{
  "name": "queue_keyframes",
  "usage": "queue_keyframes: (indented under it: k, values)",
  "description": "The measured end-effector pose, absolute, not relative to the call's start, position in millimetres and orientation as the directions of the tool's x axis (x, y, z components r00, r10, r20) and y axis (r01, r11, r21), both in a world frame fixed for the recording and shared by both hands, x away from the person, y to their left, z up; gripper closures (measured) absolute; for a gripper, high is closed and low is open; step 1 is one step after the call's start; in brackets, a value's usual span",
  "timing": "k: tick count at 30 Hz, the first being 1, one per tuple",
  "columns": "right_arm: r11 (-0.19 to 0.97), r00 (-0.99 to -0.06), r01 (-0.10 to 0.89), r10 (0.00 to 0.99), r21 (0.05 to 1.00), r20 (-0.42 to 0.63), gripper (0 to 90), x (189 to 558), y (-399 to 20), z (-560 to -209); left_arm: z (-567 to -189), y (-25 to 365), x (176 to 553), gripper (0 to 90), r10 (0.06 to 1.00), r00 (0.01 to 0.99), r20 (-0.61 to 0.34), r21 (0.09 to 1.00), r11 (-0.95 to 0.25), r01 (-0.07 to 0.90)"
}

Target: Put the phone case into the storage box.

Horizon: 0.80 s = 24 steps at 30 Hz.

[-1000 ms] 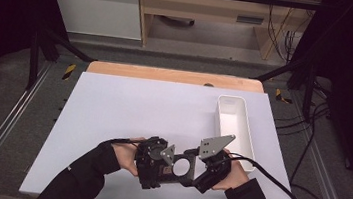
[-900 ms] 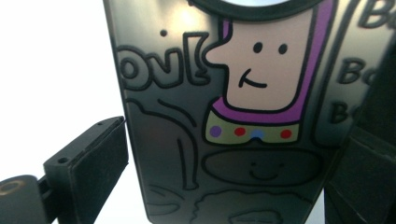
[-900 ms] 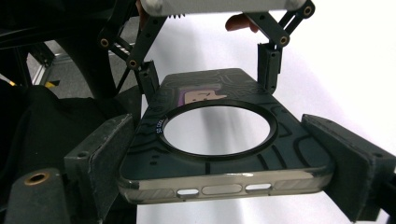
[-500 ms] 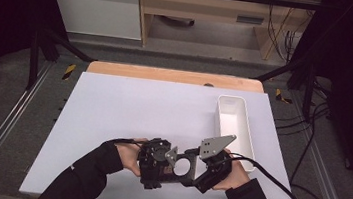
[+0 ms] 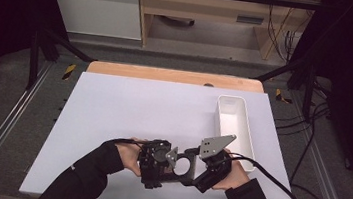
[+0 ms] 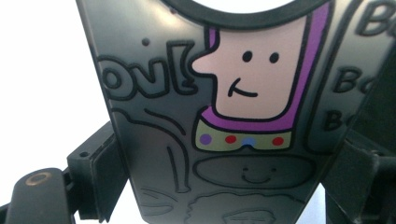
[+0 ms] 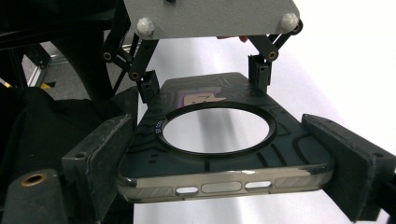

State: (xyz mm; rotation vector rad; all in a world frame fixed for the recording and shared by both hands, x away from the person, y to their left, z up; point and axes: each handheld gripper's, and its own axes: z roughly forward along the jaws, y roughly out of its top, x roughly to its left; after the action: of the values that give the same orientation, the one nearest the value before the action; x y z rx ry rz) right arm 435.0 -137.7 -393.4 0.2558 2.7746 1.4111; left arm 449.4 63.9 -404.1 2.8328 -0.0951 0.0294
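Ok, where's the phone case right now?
In the high view the phone case sits at the near edge of the white table, between the left gripper and right gripper, just short of the white tray.

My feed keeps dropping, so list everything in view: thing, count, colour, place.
Case: one, dark with a cartoon print and a round ring, held between both tongs at the near edge of the board.
Bin: one, white, long, on the board's right side.
Board: one, white, on the table.
Shelf: one, wooden, behind the table.
Left tongs: one, black, jaws on either side of the case, just been closing.
Right tongs: one, black, shut on the case's sides.
Hands: two, dark sleeves, from the near edge.
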Motion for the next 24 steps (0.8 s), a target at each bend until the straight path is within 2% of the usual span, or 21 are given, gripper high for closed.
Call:
queue_keyframes:
  k: [10,17,24]
  values:
    - [0.56,-0.986,0.134,0.161,0.818,0.051,11.1,434.3,-139.1,-391.6,-401.2,65.7,449.2,11.7,-0.059,0.997,0.042,0.322,-0.944,-0.069]
    - [0.538,-0.979,0.139,0.2,0.831,0.033,0.9,433.2,-142.9,-387.2,-398.1,69.8,450.6,11.8,-0.042,0.998,0.041,0.346,-0.937,-0.054]
    - [0.504,-0.973,0.141,0.229,0.852,0.025,0.1,431.8,-150.0,-378.9,-398.9,77.4,452.5,11.7,-0.029,0.999,0.038,0.366,-0.93,-0.041]
